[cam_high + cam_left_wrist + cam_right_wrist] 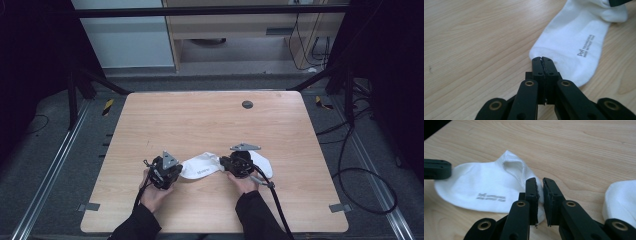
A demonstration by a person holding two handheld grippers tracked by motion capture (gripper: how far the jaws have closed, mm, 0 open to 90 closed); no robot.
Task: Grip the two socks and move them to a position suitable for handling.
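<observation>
A white sock [200, 167] with grey print lies flat on the wooden table [210, 120] between my two grippers. My left gripper [181, 170] has its jaws pressed together on the toe edge of the sock [574, 37]; in its own view the left gripper [542, 59] shows no gap. My right gripper [222, 164] is shut on the ribbed cuff end, and white fabric of the sock [481, 182] fills the narrow slit at the right gripper [540, 181]. A second white sock [262, 162] lies just right of that gripper, its second sock edge [621, 200] at the frame's side.
A small dark round hole [247, 104] sits near the table's far edge. A black cable [272, 195] trails from the right gripper toward the near edge. Metal rails [55, 165] and cables on the floor flank the table.
</observation>
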